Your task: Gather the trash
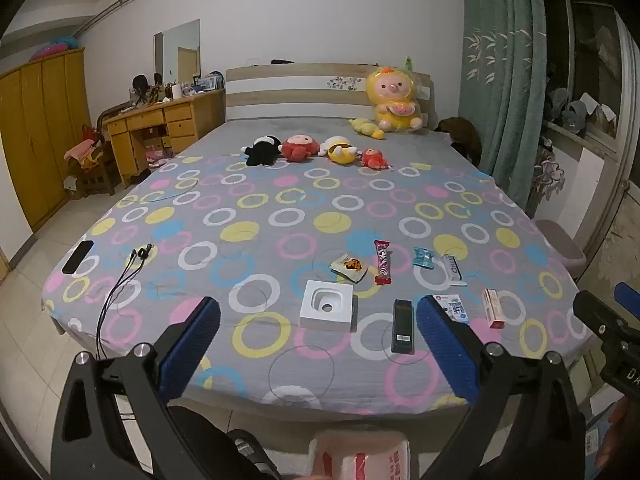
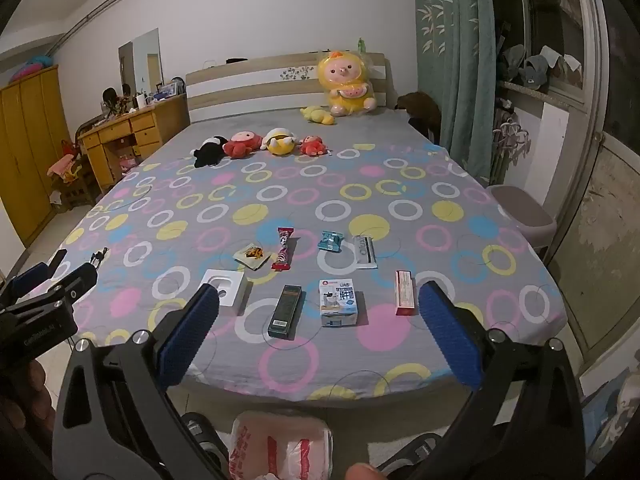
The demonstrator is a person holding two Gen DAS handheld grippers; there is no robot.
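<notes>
**Both grippers wide open above the foot of the bed, nothing held**

Pose: left gripper (image 1: 318, 334) and right gripper (image 2: 318, 330) both tilted down toward the bed (image 1: 280, 200), side by side, jaws spread fully, nothing betw. the blue pads. Neither touches the sheet. In the left view the right gripper shows at the far right edge; in the right view the left one shows at the far left edge.

Trash, rel. to grippers:
- White box (image 1: 327, 311) w/ round recess: flat, just ahead of the left gripper, betw. its fingers.
- Dark box (image 2: 285, 311): long axis runs away from the right gripper, nearly straight ahead, betw. its fingers.
- Milk carton (image 2: 338, 302): lying flat, just right of the dark box, also betw. the right fingers.
- Red-white box (image 2: 404, 293): long axis away from the tool, just beside the right finger (image 2: 448, 340).
- Red candy wrapper (image 2: 284, 249): farther ahead, long axis pointing away, slightly tilted.
- Yellow wrapper (image 2: 251, 257): left of the candy, just beside it.
- Blue wrapper (image 2: 330, 240) and white sachet (image 2: 365, 253): right of the candy, same far row.

Pink-white plastic bag (image 2: 280, 446) sits below both grippers, on the floor at the bed's foot.
</notes>
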